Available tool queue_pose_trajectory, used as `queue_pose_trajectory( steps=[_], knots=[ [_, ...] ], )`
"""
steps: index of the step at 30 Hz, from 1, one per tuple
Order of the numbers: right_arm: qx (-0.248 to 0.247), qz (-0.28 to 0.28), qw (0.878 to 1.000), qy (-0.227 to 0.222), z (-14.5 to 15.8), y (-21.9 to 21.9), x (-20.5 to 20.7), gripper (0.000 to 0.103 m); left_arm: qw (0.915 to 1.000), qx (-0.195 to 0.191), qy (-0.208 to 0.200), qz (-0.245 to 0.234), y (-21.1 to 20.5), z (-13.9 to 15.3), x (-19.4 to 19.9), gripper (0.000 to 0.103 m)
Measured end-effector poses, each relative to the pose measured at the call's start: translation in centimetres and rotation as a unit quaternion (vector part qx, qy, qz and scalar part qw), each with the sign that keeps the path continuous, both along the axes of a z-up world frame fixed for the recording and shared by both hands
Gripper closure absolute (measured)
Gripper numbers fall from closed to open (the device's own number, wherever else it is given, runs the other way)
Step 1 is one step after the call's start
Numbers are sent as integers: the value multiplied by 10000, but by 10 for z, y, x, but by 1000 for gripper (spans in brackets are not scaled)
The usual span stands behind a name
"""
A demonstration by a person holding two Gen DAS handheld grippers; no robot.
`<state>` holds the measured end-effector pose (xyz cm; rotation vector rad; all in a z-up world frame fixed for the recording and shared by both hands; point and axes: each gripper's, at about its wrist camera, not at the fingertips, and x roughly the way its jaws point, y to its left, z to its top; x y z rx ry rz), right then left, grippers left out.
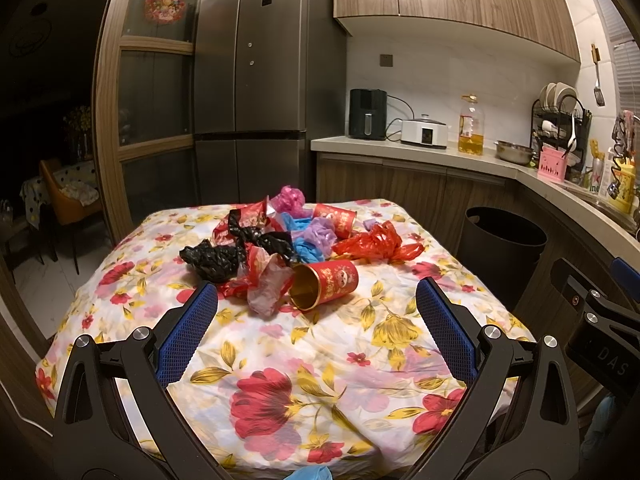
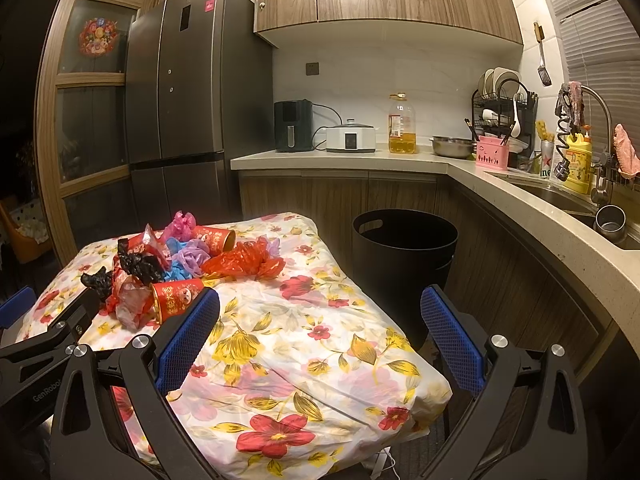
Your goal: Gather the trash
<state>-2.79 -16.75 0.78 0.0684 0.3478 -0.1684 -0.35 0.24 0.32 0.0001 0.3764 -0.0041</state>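
Left gripper (image 1: 316, 312) and right gripper (image 2: 320, 320): jaws of both spread wide, holding nothing, above the near end of the floral-clothed table (image 1: 304, 364). Mid-table: trash pile (image 1: 280, 240), with 1 red cup (image 1: 326, 284) on its side nearest, crumpled black bag (image 1: 212, 260), red bag (image 1: 376, 244), and a 2nd red cup (image 1: 336, 218) behind. Right of the table: black bin (image 2: 404, 256) on the floor. Beyond: refrigerator (image 1: 256, 80).

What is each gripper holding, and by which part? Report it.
Nothing is held. The left gripper and right gripper are both open and empty above the floral tablecloth, short of the trash pile.
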Motion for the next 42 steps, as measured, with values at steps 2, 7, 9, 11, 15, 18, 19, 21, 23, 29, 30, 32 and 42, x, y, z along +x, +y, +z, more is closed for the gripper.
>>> queue_pose_trajectory(
  steps=[2,7,9,11,15,18,19,21,23,29,30,32,42],
  knots=[
    [-3,-4,10000,3,0,0,0,5,10000,-5,0,-3,0,0,0,5],
    [3,-2,10000,-3,-1,0,0,5,10000,-7,-2,8,0,0,0,5],
    [8,-2,10000,-6,-1,0,0,5,10000,-12,-10,13,0,1,-1,5],
    [4,-6,10000,-4,-1,0,0,5,10000,-11,-8,12,0,1,-1,5],
    [12,-2,10000,-9,1,0,0,5,10000,-14,-6,11,0,1,-1,5],
    [19,0,10000,-11,1,0,0,5,10000,-15,-11,15,0,1,-1,5],
    [15,-6,10000,-12,0,0,0,5,10000,-18,-13,17,0,1,-1,5],
    [20,-2,10000,-11,0,0,0,5,10000,-19,-9,18,0,1,-1,5],
    [16,-4,10000,-11,0,0,1,5,10000,-20,-13,13,1,1,-1,5],
    [21,-9,10000,-19,-1,-1,0,5,10000,-22,-14,13,1,1,-1,5],
    [20,-9,10000,-21,0,-1,0,5,10000,-26,-17,11,1,1,-1,5],
    [22,-1,10000,-17,1,-1,1,5,10000,-25,-16,12,1,1,-1,5],
    [49,-9,10000,-31,3,0,2,5,10000,-33,-19,11,1,1,-1,5]
  ],
)
